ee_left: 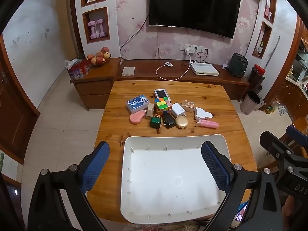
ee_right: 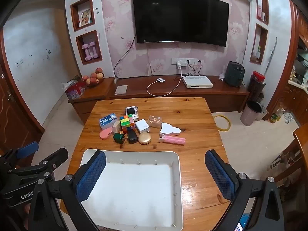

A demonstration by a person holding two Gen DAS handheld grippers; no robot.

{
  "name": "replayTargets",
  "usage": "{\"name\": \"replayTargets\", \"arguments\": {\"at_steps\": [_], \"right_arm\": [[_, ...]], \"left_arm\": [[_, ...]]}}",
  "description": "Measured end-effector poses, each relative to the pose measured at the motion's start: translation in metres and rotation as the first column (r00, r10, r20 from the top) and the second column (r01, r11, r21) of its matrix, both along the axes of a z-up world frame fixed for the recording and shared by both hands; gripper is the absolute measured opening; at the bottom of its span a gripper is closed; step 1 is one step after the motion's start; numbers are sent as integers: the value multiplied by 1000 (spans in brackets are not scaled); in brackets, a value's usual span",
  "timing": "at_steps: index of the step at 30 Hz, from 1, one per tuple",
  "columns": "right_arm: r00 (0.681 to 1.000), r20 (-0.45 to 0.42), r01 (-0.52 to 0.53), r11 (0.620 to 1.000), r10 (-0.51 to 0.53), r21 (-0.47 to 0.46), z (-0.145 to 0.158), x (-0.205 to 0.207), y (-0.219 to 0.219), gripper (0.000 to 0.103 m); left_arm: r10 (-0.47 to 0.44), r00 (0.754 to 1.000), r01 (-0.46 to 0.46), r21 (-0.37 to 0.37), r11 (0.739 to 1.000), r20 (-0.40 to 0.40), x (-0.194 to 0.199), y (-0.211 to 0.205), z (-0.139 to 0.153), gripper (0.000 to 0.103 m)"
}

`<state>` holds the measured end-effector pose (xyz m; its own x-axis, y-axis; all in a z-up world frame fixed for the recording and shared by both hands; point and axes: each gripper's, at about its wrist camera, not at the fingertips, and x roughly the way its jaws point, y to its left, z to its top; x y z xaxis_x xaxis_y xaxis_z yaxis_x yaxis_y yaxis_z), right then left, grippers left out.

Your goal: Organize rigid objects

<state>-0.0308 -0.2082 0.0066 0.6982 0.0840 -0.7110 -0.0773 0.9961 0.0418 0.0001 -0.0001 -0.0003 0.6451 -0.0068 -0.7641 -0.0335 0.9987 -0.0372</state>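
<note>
Both the left gripper (ee_left: 155,165) and right gripper (ee_right: 155,175) are held wide open and empty above the empty white plastic tray (ee_right: 178,173). The small rigid objects, among them a multicoloured puzzle cube (ee_right: 127,122), are clustered mid-tabletop (ee_right: 192,105), presumably awaiting transfer.

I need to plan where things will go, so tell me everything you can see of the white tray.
The white tray is a shallow rectangular bin with rounded corners and a raised, outward-flaring rim, apparently plastic. Its flat floor holds nothing; small wire-like clips or staples dot the inner walls. It sits flat on the wooden table, at the near edge, closer to the cameras than the cluster of small objects and apart from them. Neither the left gripper nor the right gripper touches it; both hang open above.
</note>
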Motion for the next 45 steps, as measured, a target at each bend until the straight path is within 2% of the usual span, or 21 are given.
{"name": "replayTargets", "arguments": {"at_steps": [13,21,25,45], "right_arm": [[1000,3,-1,1000,1,-4,0,5,-1,103],[1000,-22,-14,1000,14,0,-4,12,1,103],[999,-31,-19,1000,19,2,-6,14,2,103],[999,-38,-3,1000,2,-16,-13,16,2,103]], "left_arm": [[1,1000,-2,-17,1000,-24,2,3,-3,97],[6,999,-7,-23,1000,-32,2,6,-12,97],[5,999,-6,-27,1000,-41,5,9,-28,97],[16,998,-17,-20,1000,-63,11,13,-31,97]]}}
